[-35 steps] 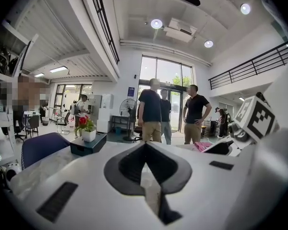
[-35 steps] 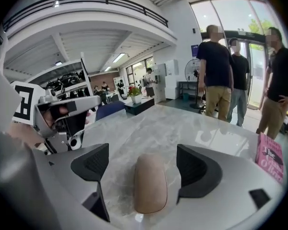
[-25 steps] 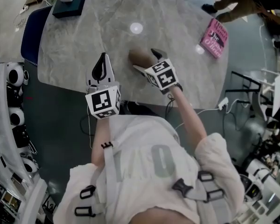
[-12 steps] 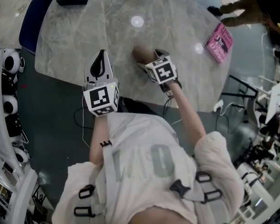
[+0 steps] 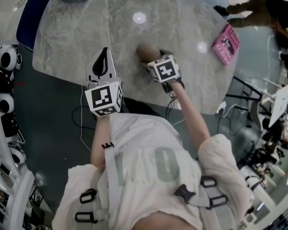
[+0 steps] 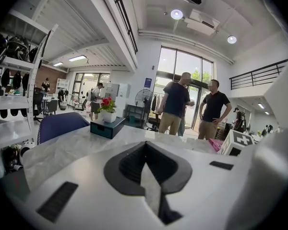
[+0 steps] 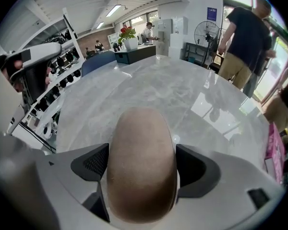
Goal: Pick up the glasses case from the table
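The glasses case (image 5: 144, 52) is a tan, rounded oblong lying on the grey marble table (image 5: 182, 13). In the right gripper view the glasses case (image 7: 141, 164) fills the gap between the jaws, and both black pads press against its sides. My right gripper (image 5: 152, 60) is shut on it near the table's front edge; whether the case is off the table I cannot tell. My left gripper (image 5: 102, 65) hovers at the table's near left edge with its jaws shut together and nothing in them. In its own view the left gripper (image 6: 146, 169) points across the table.
A pink book (image 5: 225, 43) lies at the table's right edge. A teal box (image 6: 107, 127) with a flower pot stands at the far side, beside a blue chair (image 5: 29, 16). Two people (image 6: 175, 104) stand beyond the table. Shelves with helmets (image 5: 5, 80) line the left.
The right gripper has slid further over the case and its jaws have drawn in against its sides. The left gripper has stayed almost still.
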Tool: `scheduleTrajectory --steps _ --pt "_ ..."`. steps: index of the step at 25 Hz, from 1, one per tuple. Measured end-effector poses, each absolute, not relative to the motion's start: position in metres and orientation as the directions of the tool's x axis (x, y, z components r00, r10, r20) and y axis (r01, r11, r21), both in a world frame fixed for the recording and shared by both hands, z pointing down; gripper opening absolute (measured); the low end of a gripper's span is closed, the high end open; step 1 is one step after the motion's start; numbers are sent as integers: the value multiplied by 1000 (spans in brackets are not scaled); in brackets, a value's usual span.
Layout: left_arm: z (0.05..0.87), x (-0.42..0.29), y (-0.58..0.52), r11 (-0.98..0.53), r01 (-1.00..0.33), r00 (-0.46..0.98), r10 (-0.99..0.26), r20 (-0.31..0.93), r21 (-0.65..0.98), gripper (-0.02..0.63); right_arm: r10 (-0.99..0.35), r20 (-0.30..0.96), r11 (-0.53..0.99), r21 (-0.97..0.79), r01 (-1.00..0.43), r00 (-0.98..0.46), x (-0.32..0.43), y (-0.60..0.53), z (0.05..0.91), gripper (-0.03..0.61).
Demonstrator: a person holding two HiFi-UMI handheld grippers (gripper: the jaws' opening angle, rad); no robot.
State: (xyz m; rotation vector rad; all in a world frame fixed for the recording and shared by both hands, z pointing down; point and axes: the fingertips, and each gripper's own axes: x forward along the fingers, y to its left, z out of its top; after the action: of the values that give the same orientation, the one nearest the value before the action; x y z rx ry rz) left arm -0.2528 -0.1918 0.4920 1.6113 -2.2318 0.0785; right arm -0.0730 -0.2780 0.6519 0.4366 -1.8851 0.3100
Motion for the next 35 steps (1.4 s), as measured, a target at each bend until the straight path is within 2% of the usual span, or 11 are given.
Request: scheduleTrajectory --steps 8,35 --pt "497 -257 -191 344 -922 -266 -898 350 180 3 -154 954 891 21 -454 -257 -70 -278 666 425" --pt "494 -252 -197 302 -937 -229 -910 345 176 3 -176 946 866 17 -500 -273 -72 -283 666 410"
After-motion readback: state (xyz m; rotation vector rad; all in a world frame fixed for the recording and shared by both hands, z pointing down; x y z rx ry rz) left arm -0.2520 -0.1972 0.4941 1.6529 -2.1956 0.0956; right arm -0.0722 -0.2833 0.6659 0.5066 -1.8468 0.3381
